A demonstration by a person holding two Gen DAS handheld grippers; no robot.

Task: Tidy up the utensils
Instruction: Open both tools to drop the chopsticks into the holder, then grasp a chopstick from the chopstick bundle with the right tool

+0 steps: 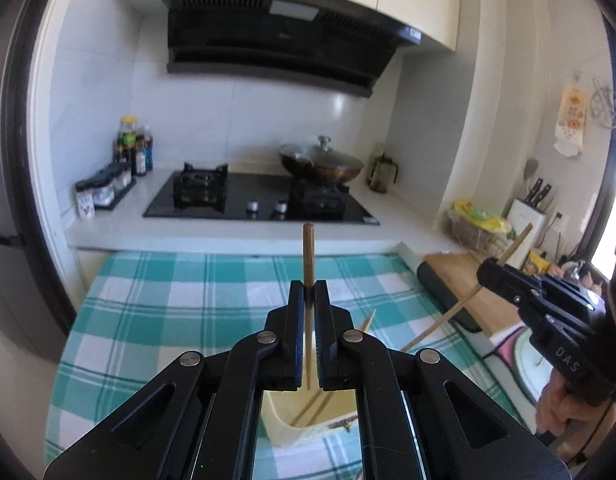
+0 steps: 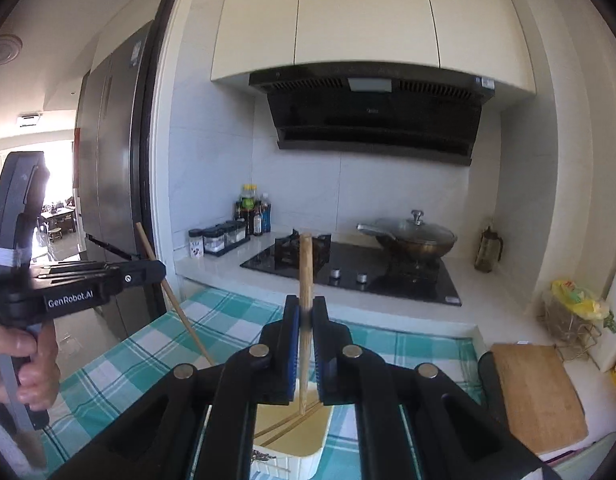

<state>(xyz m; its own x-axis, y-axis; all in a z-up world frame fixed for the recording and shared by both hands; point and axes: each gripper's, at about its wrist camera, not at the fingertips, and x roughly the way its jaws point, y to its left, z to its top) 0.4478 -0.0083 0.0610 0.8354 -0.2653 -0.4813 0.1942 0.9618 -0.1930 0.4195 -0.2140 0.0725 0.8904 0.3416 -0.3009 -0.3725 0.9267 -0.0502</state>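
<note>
Above the checked cloth (image 1: 196, 300) on the desk, each tool is clamped on one wooden chopstick. The left tool (image 1: 309, 292) pinches its chopstick (image 1: 308, 256) near the upper end, so a short dark-tipped stub stands nearly upright above the jaws while the pale rest runs down between them. The right tool (image 2: 304, 308) grips the second chopstick (image 2: 306, 268) in much the same way, slightly tilted, with its lower end pointing down towards a cream tray (image 2: 292, 432) on the cloth directly below. More chopsticks (image 2: 284, 426) lie flat in that tray, side by side.

Seen from the left wrist view, the right tool (image 1: 493, 272) is to the right, over the cloth's right edge, its chopstick (image 1: 464, 304) slanting. A wooden cutting board (image 1: 468, 284) lies at the desk's right side beyond the cloth. Past the cloth's far edge sits a black gas hob (image 1: 260, 200) with a lidded wok (image 1: 322, 164) on its right burner, and bottles (image 1: 134, 148) stand at the far left corner.
</note>
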